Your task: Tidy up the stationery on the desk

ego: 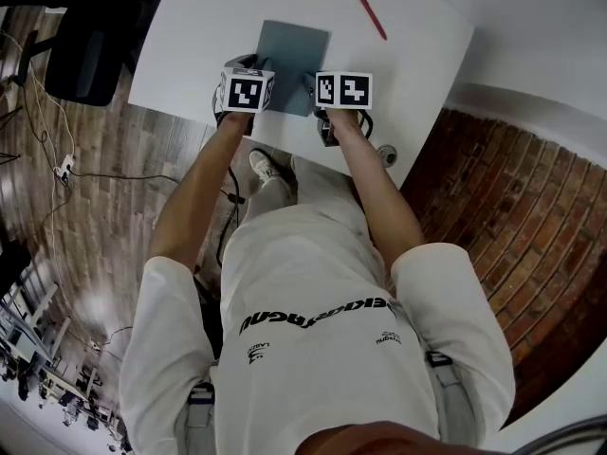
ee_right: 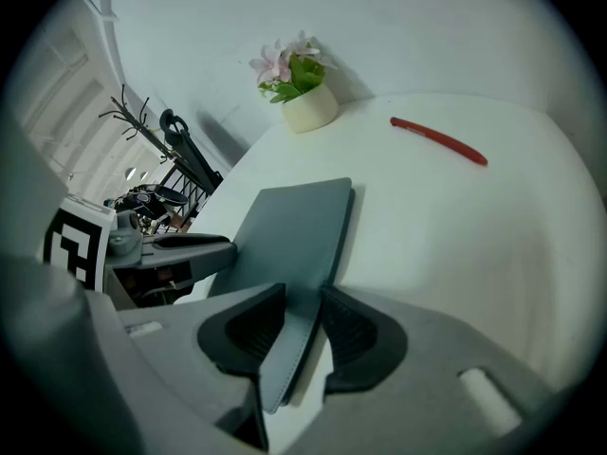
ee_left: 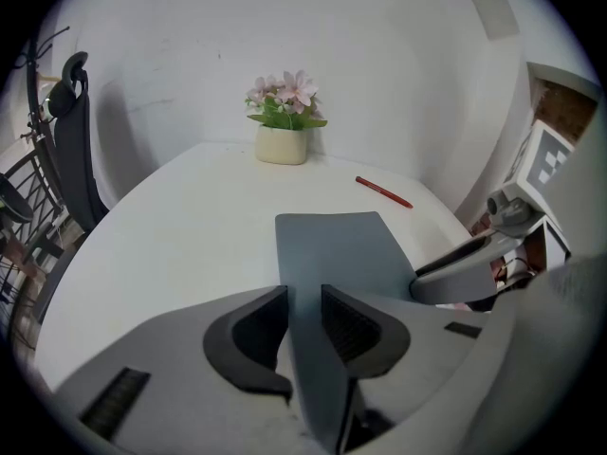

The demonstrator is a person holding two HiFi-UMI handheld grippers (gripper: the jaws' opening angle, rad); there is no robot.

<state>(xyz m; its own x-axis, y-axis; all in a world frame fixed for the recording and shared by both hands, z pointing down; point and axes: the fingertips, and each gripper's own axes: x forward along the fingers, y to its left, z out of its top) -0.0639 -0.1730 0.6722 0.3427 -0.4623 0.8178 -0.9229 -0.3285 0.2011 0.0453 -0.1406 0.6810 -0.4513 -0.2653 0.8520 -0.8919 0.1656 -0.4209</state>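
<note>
the grey pad [ego: 292,57] lies flat on the desk [ego: 190,36] at upper centre, its long axis running away from the person. the left gripper [ee_left: 303,301] and right gripper [ee_right: 303,301] pinch its near edge side by side. the red pen [ego: 371,15] lies beyond, nearer the right.
</note>
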